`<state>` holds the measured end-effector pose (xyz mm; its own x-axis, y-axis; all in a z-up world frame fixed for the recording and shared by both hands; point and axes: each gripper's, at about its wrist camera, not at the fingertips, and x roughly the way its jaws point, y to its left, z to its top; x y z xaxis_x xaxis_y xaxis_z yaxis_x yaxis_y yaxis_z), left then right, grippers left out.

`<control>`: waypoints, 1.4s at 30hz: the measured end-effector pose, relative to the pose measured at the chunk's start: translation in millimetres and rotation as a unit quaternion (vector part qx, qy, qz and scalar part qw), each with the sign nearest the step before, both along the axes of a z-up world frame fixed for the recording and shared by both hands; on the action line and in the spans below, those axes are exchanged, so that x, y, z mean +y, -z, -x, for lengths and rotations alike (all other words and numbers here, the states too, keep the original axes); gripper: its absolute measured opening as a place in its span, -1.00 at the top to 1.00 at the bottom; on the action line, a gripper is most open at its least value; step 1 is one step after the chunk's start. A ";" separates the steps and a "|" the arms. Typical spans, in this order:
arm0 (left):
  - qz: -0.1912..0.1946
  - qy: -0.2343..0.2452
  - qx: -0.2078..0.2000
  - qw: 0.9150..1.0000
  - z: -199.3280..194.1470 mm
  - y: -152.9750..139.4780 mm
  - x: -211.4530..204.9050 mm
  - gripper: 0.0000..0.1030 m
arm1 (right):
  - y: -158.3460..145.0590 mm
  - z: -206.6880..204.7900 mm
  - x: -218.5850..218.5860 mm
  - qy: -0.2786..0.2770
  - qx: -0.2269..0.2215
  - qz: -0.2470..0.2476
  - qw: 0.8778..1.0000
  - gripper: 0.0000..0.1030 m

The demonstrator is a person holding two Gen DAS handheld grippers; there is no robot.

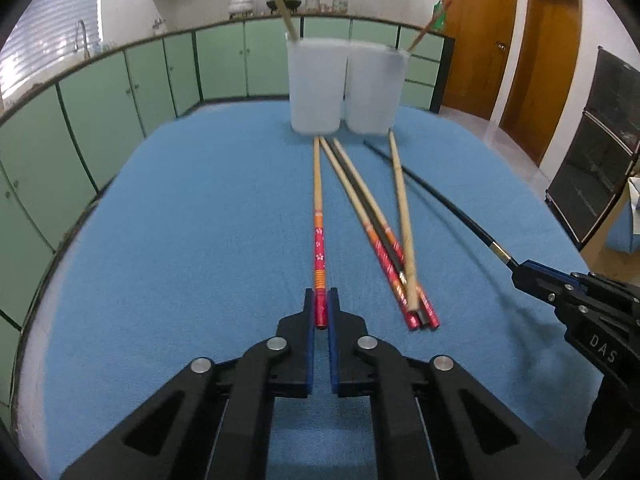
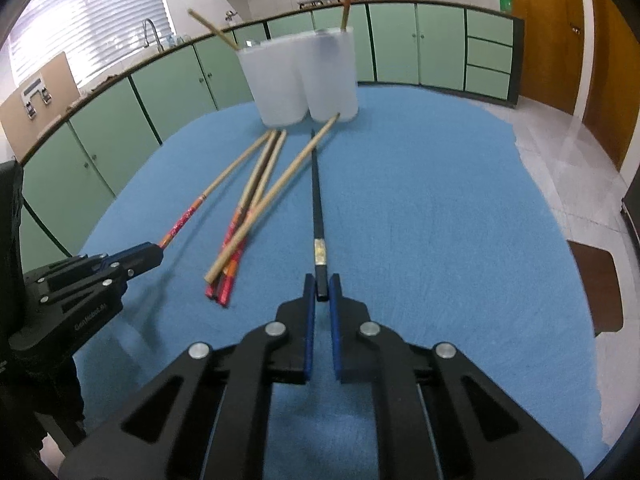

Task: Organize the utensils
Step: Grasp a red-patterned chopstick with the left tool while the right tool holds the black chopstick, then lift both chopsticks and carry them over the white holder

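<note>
My left gripper (image 1: 321,307) is shut on the red patterned end of a red-handled chopstick (image 1: 318,216), which points toward two translucent white cups (image 1: 316,84) at the far side of the blue cloth. My right gripper (image 2: 321,290) is shut on the end of a black chopstick (image 2: 316,196) with a gold band. Between the two held sticks lies a loose bundle of chopsticks (image 1: 384,232), red-handled, black and plain wood. One plain wooden chopstick (image 1: 280,4) stands in the left cup and a red-handled one (image 1: 428,26) in the right cup.
The blue cloth (image 1: 192,240) covers the table; its far edge runs just behind the cups. Green cabinets (image 1: 120,92) line the wall beyond, with wooden doors (image 1: 476,36) at the right. A brown chair seat (image 2: 596,284) sits past the table's right edge.
</note>
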<state>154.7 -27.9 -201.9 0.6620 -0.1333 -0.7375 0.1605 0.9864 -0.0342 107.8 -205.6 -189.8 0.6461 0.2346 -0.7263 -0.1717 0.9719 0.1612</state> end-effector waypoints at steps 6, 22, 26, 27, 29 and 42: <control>0.009 -0.001 -0.036 0.999 8.3 -38.9 7.1 0.89 | -34.9 2.6 -5.3 0.006 -0.033 -0.006 0.999 0.89; 0.052 0.016 -0.165 0.985 3.1 -162.0 26.3 0.89 | -150.3 -20.3 -18.9 -0.007 -0.117 -0.022 0.993 0.89; 0.059 0.026 -0.170 0.983 -5.6 -175.2 25.8 0.89 | -172.9 -32.0 -13.8 -0.029 -0.121 -0.025 0.992 0.89; 0.060 0.028 -0.169 0.983 -6.4 -175.2 25.2 0.89 | -176.1 -34.0 -14.4 -0.033 -0.120 -0.026 0.992 0.89; 0.066 0.034 -0.168 0.983 -11.3 -178.0 24.2 0.89 | -185.6 -39.8 -11.1 -0.041 -0.121 -0.022 0.992 0.89; 0.069 0.058 -0.225 0.970 -31.5 -235.5 17.2 0.89 | -248.6 -70.6 -6.2 -0.061 -0.163 -0.025 0.984 0.89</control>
